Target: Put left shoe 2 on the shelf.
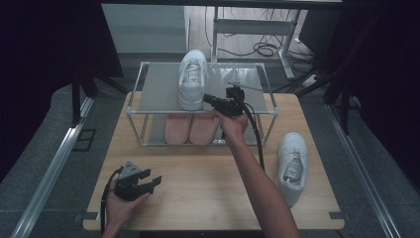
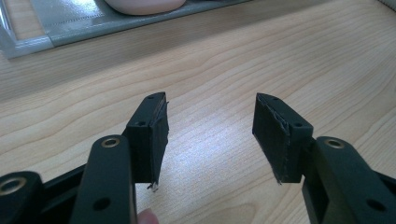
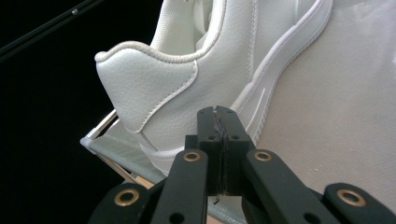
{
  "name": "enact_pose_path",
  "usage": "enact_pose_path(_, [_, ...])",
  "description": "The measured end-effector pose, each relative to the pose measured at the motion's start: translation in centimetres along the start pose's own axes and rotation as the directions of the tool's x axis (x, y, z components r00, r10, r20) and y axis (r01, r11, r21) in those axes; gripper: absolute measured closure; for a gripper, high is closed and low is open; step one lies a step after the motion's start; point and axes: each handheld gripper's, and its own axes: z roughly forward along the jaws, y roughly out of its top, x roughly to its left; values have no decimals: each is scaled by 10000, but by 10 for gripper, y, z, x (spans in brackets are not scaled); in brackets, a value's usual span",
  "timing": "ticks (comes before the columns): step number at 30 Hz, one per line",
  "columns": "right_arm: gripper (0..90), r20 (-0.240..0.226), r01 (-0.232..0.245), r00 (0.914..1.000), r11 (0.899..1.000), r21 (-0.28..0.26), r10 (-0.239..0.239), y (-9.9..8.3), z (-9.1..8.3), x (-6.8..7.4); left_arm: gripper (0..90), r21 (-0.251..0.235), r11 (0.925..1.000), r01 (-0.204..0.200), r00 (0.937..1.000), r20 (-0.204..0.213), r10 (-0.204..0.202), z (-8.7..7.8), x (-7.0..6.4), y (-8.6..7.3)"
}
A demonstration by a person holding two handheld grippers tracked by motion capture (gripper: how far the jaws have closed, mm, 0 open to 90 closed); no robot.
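A white sneaker (image 1: 191,78) stands on the top shelf of a metal-framed shoe rack (image 1: 158,89), toe pointing away. My right gripper (image 1: 207,98) is shut with nothing between its jaws, its tips right at the heel side of that sneaker (image 3: 187,70). A second white sneaker (image 1: 292,166) lies on the wooden table (image 1: 198,183) to the right of the rack. A pair of pink slippers (image 1: 190,129) sits on the lower shelf. My left gripper (image 1: 151,177) rests open low over the table near the front left; its jaws (image 2: 210,135) hold nothing.
The rack's lower shelf edge (image 2: 93,30) and a pink slipper toe (image 2: 144,5) lie ahead of the left gripper. The right gripper's cable (image 1: 255,131) trails down along the forearm. Desk legs and cables (image 1: 262,47) stand on the floor behind the table.
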Motion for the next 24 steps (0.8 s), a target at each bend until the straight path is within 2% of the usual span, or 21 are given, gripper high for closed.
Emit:
enact_pose_path(13, [860,131,685,9976,9965,-476,-679,-3,-42,-2,459,15,10000,25,10000,-46,-25,0,1,0])
enact_pose_path(17, [850,92,938,9956,9940,-570,-934,-9,-56,-2,458,-5,10000,24,10000,-41,-24,-1,2,0])
enact_pose_path(24, [850,-157,1343,9907,9901,-408,-1351,-25,-77,-3,458,-32,10000,63,10000,-36,-63,-1,1,1])
